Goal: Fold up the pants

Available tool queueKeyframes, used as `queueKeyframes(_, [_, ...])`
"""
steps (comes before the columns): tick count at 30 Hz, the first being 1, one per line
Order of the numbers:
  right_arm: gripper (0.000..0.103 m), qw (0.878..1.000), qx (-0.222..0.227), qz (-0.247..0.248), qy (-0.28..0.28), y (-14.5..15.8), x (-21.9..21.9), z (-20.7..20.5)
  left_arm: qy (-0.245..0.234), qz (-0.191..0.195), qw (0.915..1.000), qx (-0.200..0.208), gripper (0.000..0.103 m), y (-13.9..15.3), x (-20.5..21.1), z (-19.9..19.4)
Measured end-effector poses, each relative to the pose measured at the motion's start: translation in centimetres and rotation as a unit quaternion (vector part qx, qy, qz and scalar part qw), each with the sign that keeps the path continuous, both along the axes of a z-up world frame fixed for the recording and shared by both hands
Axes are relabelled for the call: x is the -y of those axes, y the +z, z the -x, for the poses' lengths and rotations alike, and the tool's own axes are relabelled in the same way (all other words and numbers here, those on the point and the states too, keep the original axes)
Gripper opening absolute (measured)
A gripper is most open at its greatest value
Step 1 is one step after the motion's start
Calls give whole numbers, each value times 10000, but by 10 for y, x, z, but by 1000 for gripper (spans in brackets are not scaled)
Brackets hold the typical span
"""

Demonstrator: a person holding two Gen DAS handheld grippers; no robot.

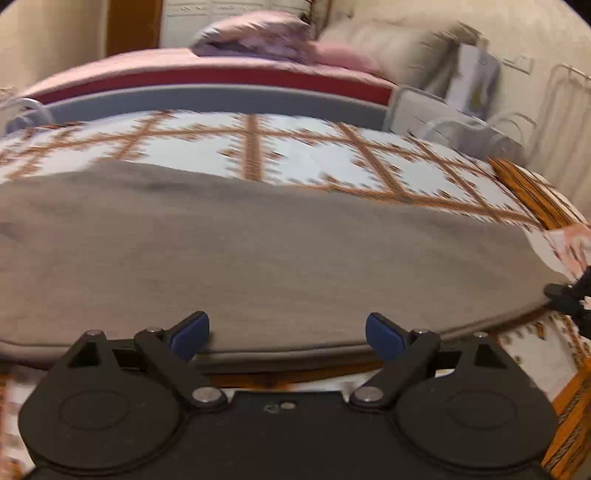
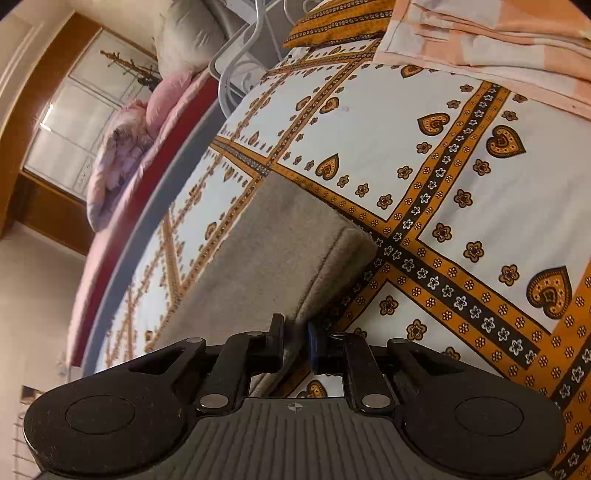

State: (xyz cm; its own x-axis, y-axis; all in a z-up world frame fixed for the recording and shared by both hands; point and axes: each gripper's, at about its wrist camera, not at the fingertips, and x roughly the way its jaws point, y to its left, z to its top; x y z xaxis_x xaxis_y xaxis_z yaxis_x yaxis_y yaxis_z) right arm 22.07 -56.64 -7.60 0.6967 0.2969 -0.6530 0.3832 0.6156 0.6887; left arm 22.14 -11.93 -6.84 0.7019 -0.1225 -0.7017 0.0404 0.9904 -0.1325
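Note:
The grey-brown pants (image 1: 258,251) lie flat in a long band across a white bedsheet (image 1: 295,147) with orange flower borders. My left gripper (image 1: 287,334) hangs open over the near long edge of the pants, its blue pads wide apart and nothing between them. This view is blurred. At its right edge my right gripper (image 1: 563,295) pinches the end of the pants. In the right wrist view the right gripper (image 2: 295,339) is shut on the near corner of the pants (image 2: 266,251), whose folded end runs away over the bedsheet (image 2: 443,166).
A folded peach cloth (image 2: 480,37) and an orange patterned pillow (image 2: 340,22) lie at the head of the bed. Beyond a grey rail (image 1: 221,99) stands a second bed with pink bedding (image 1: 251,40). A white metal frame (image 2: 236,74) rises at the corner.

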Motion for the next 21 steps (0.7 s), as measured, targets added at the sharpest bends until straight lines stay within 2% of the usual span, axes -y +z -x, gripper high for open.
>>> queueKeyframes(6, [13,9993,57,-274,-252,2,16,9,-22,-301,9994,-168,93,-13,38,-9])
queueKeyframes(8, [13,9985,72,-445,-326,-2,23,9,14,-455,9987,-208,95,-15,42,-10])
queueKeyframes(11, [13,9975,5,-525,-472,-6,30,10,202,-407,9988,-173,93,-11,42,-12])
queueKeyframes(14, [13,9960,66,-712,-540,-9,36,10,147,-613,9978,-222,96,-17,50,-15])
queueKeyframes(18, [13,9957,-69,-765,-525,-16,38,3,167,-621,9975,-289,97,-18,49,-19])
queueKeyframes(21, [26,9910,-215,-1176,-596,-24,37,10,166,-579,9977,-302,97,-18,48,-20])
